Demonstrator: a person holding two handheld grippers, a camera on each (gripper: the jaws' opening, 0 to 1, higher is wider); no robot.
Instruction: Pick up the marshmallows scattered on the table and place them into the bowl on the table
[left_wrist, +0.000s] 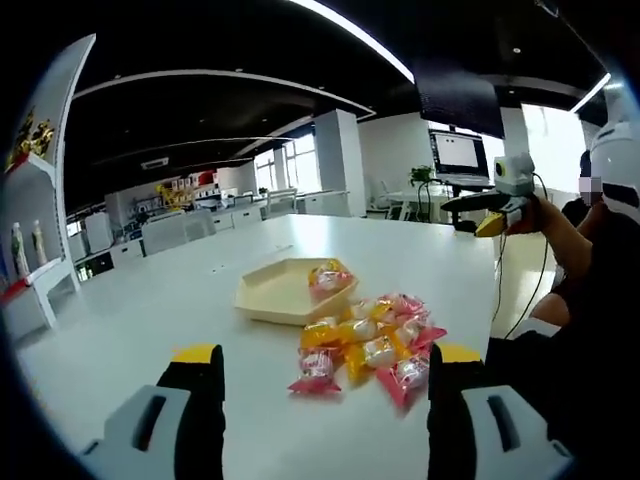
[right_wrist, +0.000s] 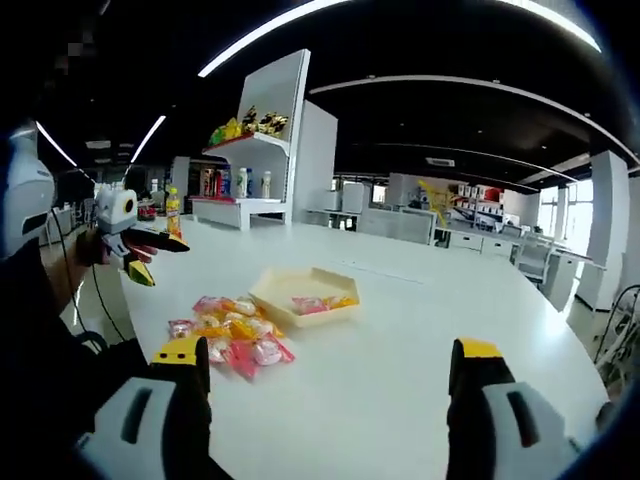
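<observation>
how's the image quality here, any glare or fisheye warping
Left gripper view: the bright window behind the other gripper is blown out; the pink and yellow wrapped marshmallows are slightly soft. Right gripper view: ceiling light strips bow into curves; the white table shines, the shallow cream hexagonal bowl stays readable.

Behind the bowl (right_wrist: 303, 294), the items on the shelf (right_wrist: 248, 150) are rendered too small to be identified. Beside the bowl, the piled marshmallows (left_wrist: 370, 345) cannot be counted.

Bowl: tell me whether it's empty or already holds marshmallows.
Not empty. The bowl already holds a wrapped marshmallow at one end; the rest of its floor is bare. The marshmallow pile lies on the table beside it.
</observation>
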